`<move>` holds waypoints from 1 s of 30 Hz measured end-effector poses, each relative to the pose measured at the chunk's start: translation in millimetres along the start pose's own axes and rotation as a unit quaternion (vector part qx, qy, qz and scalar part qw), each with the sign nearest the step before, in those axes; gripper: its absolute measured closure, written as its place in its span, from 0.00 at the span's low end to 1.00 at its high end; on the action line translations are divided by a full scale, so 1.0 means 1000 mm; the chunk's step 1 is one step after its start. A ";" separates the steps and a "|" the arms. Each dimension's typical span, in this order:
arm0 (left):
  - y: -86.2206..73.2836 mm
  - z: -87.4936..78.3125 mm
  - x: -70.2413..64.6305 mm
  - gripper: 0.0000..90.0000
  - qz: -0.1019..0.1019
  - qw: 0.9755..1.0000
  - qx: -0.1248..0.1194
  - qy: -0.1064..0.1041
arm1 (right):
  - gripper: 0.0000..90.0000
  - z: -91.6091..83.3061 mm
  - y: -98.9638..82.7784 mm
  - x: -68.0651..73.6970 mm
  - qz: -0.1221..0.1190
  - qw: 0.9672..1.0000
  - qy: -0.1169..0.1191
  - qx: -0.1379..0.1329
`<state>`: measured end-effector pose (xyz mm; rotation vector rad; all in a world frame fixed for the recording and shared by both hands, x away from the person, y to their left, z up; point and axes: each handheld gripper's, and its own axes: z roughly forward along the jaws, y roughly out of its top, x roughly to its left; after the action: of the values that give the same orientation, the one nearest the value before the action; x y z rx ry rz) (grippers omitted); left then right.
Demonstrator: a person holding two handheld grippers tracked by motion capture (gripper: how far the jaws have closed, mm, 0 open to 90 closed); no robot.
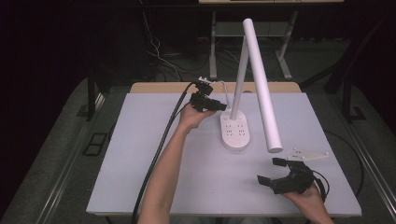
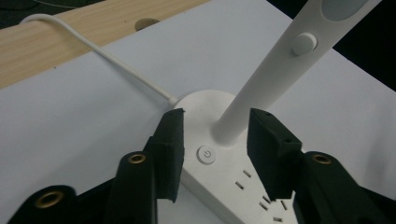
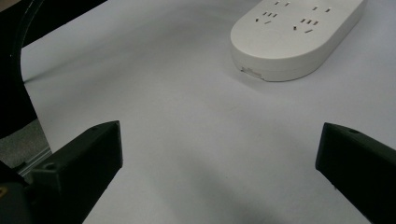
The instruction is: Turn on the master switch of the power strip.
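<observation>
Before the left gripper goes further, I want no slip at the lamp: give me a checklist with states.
1. Left gripper over the lamp base: ok.
2. Power button between the jaws: ok.
3. Jaws clear of the stem: cannot tell; the right one sits very near it.
4. Cord free of the jaws: ok.
5. Right gripper open, apart from the base: ok.

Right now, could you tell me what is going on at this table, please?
A person works at a white table with a gripper in each hand. The left gripper is at the base of a white desk lamp, its jaws either side of the lamp's stem just above the power button, not yet pressing on it. The right gripper rests open near the table's front edge, holding nothing.
</observation>
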<state>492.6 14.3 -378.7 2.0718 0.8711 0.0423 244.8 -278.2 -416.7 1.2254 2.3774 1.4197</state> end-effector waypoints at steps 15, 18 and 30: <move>-0.006 0.021 0.000 1.00 -0.029 1.000 0.002 0.004 | 0.00 0.001 0.000 0.000 -0.005 1.000 0.001 0.000; -0.008 0.026 0.000 1.00 -0.030 1.000 0.005 0.004 | 0.00 0.001 0.000 0.000 -0.005 1.000 0.001 0.000; -0.014 0.041 0.000 1.00 -0.029 0.999 0.015 0.006 | 0.00 0.001 0.000 0.000 -0.005 1.000 0.002 0.001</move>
<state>498.4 -9.5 -414.9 2.0745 0.9446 0.0113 245.2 -277.1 -417.2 1.2115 2.3860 1.4185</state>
